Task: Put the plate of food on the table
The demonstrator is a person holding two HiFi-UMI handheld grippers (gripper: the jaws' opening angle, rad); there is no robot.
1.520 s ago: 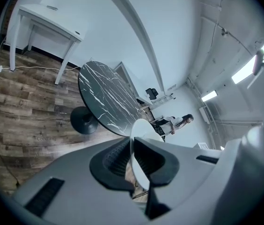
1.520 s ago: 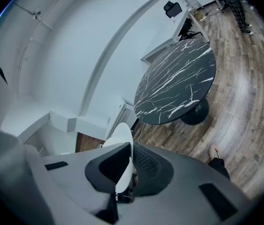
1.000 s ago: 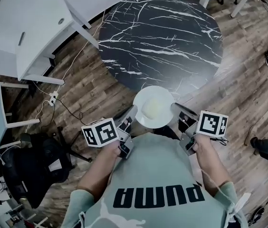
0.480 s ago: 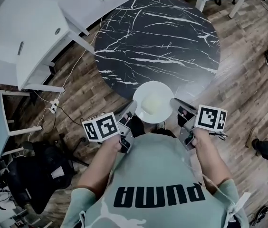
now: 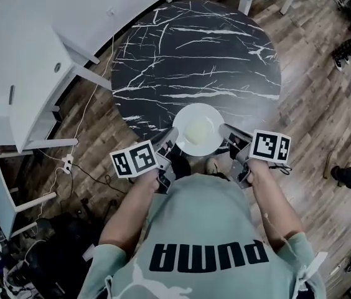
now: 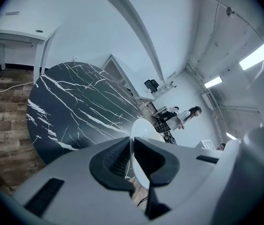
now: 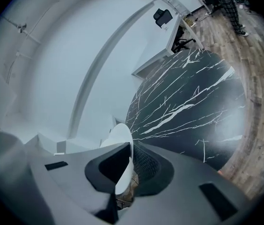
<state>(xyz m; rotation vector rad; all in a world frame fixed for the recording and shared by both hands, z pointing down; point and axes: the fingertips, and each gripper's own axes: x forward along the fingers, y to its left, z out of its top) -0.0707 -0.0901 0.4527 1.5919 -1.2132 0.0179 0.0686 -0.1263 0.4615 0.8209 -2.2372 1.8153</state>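
1. Head view: the fingers point(image 5: 168, 137) of the left gripper point(image 5: 172, 133) and of the right gripper point(image 5: 223, 129) are clamped on opposite edges of the round white plate point(image 5: 188, 114), at lower centre of the frame. One small heap of pale food point(image 5: 198, 129) lies in its middle. The plate overlaps the near edge of the round black counter with white marble veins point(image 5: 194, 55), which fills the upper centre. Whether the plate touches the counter cannot be told here. Count: one plate, one heap of food, one black counter, two grippers. White desks point(image 5: 32, 48) stand at upper left.

2. Left gripper view: the two black ribbed fingers point(image 6: 113, 158) pinch the plate's thin rim point(image 6: 143, 128), seen edge-on at lower centre. The dark counter spreads across the left and middle of the frame, with nothing on it. Two people point(image 6: 179, 118) stand far off, right of centre.

3. Right gripper view: the fingers point(image 7: 146, 165) grip the opposite rim point(image 7: 120, 137) at lower centre. The veined counter lies to the right and above, again bare.

4. Progress, as a judgement: the plate has reached the counter's near edge and both grippers hold it, so the carrying looks nearly done. What is left is to bring it fully over the counter, set it down level so the food does not slide, and let go on both sides.
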